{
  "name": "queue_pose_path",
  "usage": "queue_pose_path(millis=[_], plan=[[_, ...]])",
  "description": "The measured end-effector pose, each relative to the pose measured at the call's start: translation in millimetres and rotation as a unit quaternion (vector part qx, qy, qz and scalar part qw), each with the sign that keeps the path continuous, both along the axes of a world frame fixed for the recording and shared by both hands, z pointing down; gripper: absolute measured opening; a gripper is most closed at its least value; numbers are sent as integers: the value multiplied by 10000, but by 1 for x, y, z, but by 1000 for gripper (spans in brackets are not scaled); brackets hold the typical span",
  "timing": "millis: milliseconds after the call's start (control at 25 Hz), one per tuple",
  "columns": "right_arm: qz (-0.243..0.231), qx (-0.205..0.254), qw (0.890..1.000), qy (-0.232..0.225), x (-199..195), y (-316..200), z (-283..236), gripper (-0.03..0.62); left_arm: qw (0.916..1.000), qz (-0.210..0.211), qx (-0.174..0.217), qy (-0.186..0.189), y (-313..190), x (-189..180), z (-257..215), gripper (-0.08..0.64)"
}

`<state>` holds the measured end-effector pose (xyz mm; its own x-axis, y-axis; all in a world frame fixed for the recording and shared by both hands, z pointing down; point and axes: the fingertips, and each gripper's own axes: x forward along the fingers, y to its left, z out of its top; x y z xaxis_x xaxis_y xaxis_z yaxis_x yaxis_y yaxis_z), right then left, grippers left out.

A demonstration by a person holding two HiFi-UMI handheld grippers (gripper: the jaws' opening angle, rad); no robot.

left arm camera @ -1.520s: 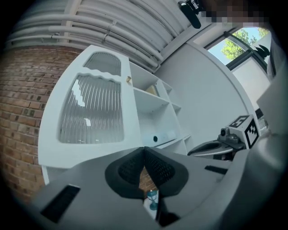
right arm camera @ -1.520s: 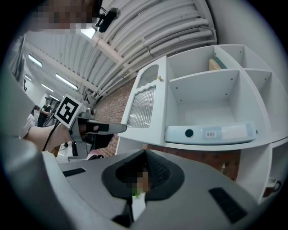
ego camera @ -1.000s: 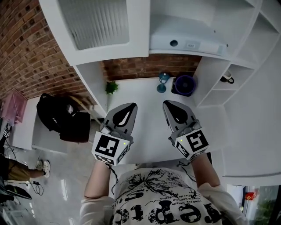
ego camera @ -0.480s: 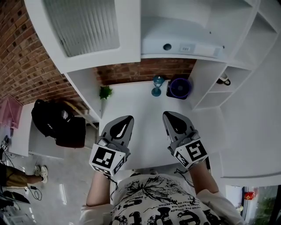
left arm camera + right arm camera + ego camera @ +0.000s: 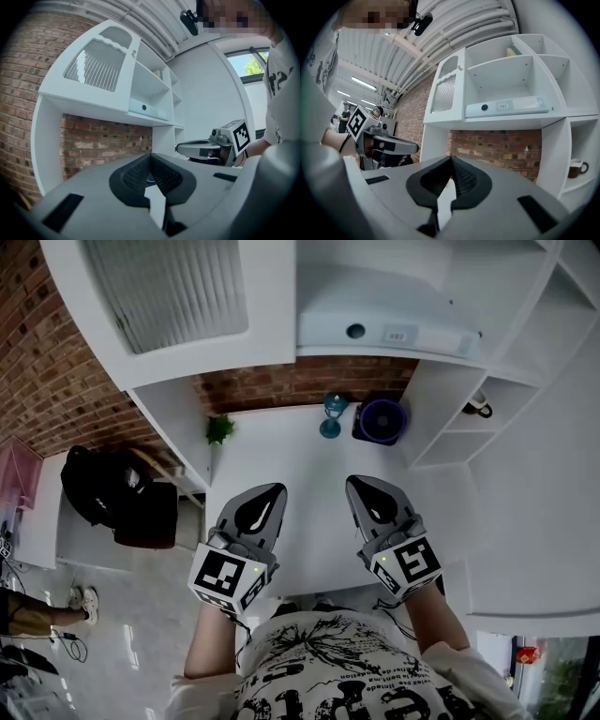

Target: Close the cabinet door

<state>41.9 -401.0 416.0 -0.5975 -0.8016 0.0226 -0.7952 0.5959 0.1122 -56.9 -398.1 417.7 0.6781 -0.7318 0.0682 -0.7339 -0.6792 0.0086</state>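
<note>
**Both tools shut and empty; cabinet door open, upper left**

- **Left tool** (image 5: 267,493): you hold it level over the surface (image 5: 309,451). The jaws are together and grip nothing. It is well apart from the door.
- **Right tool** (image 5: 366,488): it lies beside the left one, also level, with the jaws closed and empty. Closed jaws suit a push, since a door panel needs a blunt tip rather than a grip.
- **Cabinet door** (image 5: 178,296): this white panel with a ribbed insert is swung out to the left of the upper cabinet (image 5: 525,296). It leaves the shelf and its flat white device (image 5: 384,324) exposed. It hangs above and left of both tools, nearer your left one, which looks the likelier one to push it.
- **On the surface, at the back:** a small plant (image 5: 219,429), a blue goblet (image 5: 331,414) and a purple round item (image 5: 382,420). All are below the door's swing.
- **Side shelf:** a mug (image 5: 480,405).
- **Task status:** you have not yet reached for the door.
</note>
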Motion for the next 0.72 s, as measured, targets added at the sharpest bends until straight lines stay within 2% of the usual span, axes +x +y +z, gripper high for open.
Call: queue_pose_path(millis=[280,720], plan=[[37,-176,9998,5,4,2,13,14,9999,-40,-107,-16,2,3,8,14],[-28,-187,9998,59,9,2,15,14,10000,-12,-38,-46,3,14,5,14]])
